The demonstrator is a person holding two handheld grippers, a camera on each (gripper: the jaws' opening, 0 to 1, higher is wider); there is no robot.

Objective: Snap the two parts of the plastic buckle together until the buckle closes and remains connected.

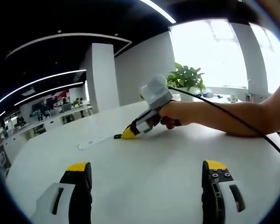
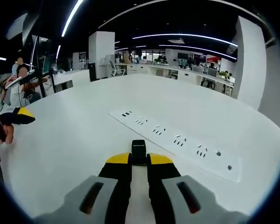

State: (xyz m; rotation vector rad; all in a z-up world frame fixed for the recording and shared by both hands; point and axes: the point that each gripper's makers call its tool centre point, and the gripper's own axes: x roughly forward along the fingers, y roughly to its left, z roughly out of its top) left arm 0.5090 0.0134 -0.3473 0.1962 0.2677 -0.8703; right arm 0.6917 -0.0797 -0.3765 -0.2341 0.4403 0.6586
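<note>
Looking along the left hand-held gripper [image 1: 147, 179], its two yellow-tipped jaws rise at the bottom of the frame and stand wide apart, with nothing between them. Beyond them, in the middle of the left gripper view, a person's hand [image 1: 175, 114] holds the right hand-held gripper [image 1: 126, 134] down on the white surface [image 1: 144, 158], with its yellow tip touching it. A black cable [image 1: 233, 116] runs from it across the forearm to the right edge.

In the right gripper view, the jaws of the right hand-held gripper [image 2: 139, 159] are drawn close together at the lower centre of the frame and pinch a small black buckle part [image 2: 139, 151] (only its end shows above the tips). Just beyond it, a long white power strip [image 2: 177, 140] lies flat on the surface, running from the centre to the lower right. At the left edge of this view a yellow tip of the left hand-held gripper [image 2: 17, 115] comes in.
</note>
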